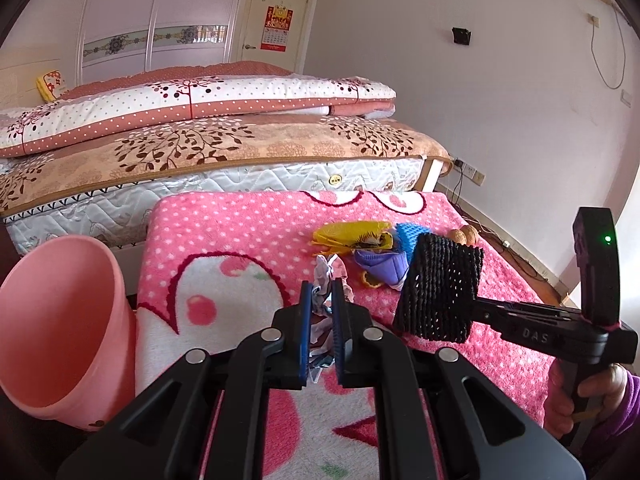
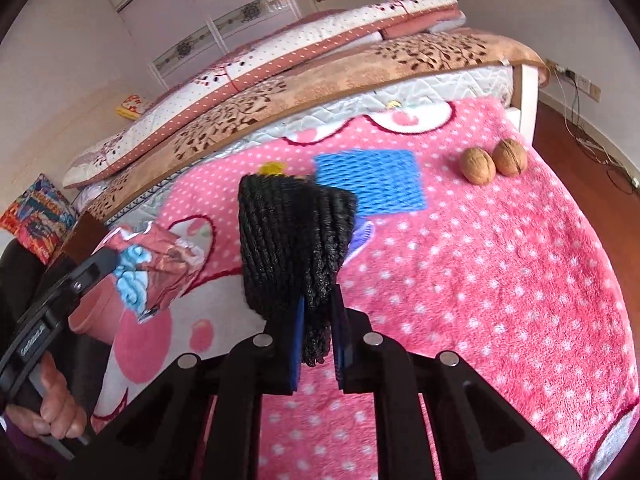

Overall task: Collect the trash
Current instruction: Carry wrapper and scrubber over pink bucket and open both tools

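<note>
My left gripper [image 1: 322, 300] is shut on a crumpled printed wrapper [image 1: 329, 272], held above the pink blanket; the wrapper also shows in the right wrist view [image 2: 160, 268]. My right gripper [image 2: 320, 312] is shut on a black foam net [image 2: 292, 248], which also shows in the left wrist view [image 1: 440, 288], to the right of my left gripper. A pink bin [image 1: 60, 332] stands at the left. On the blanket lie a blue foam net [image 2: 372, 180], a yellow wrapper [image 1: 348, 234], a purple piece [image 1: 384, 266] and two walnuts [image 2: 492, 162].
The pink dotted blanket [image 2: 500, 280] covers a low surface beside a bed [image 1: 200, 152] stacked with folded quilts. Wood floor and cables [image 2: 592, 148] lie to the right by the wall.
</note>
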A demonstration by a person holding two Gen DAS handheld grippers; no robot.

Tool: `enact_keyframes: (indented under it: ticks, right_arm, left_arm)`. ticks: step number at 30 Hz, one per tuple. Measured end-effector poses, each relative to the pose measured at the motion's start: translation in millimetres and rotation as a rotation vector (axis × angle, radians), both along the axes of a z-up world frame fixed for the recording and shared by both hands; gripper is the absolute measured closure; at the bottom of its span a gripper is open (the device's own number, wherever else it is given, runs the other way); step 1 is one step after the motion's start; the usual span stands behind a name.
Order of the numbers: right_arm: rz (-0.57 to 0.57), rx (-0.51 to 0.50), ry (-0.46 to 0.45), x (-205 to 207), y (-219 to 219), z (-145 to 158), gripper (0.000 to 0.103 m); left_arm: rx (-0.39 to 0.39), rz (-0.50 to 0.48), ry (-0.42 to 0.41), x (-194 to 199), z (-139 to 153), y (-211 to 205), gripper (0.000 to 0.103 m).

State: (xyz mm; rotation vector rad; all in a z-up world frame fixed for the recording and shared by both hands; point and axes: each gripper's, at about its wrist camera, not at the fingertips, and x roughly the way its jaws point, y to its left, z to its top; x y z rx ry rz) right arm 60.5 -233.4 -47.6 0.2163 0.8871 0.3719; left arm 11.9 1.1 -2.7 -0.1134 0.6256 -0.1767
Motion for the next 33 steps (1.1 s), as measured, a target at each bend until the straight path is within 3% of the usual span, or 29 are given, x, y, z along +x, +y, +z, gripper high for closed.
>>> enact_keyframes:
  ticks: [8, 15, 20, 26, 33]
  right_arm:
    - [0.086, -0.002, -0.077, -8.1, 32.6, 30.2, 0.092]
    - [0.184, -0.004, -0.129, -1.1, 82.7, 54.0, 0.092]
    - [0.271, 0.044, -0.139, 9.7, 130.8, 71.0, 0.092]
    - [0.376, 0.030, -0.180, 16.2, 203.4, 85.3, 0.092]
    - [0.473, 0.002, -0.199, 15.0, 278.4, 86.1, 0.092]
  left_arm:
    - [-0.008, 0.055, -0.046, -18.5, 14.8, 18.0, 0.094]
    - [-0.021, 0.163, -0.088, -35.2, 27.4, 52.4, 0.094]
    - [-0.015, 0.272, -0.130, -48.6, 37.5, 86.7, 0.094]
    - [0.045, 0.422, -0.175, -67.1, 43.5, 133.7, 0.094]
    - [0.062, 0.530, -0.147, -79.1, 30.7, 173.7, 0.094]
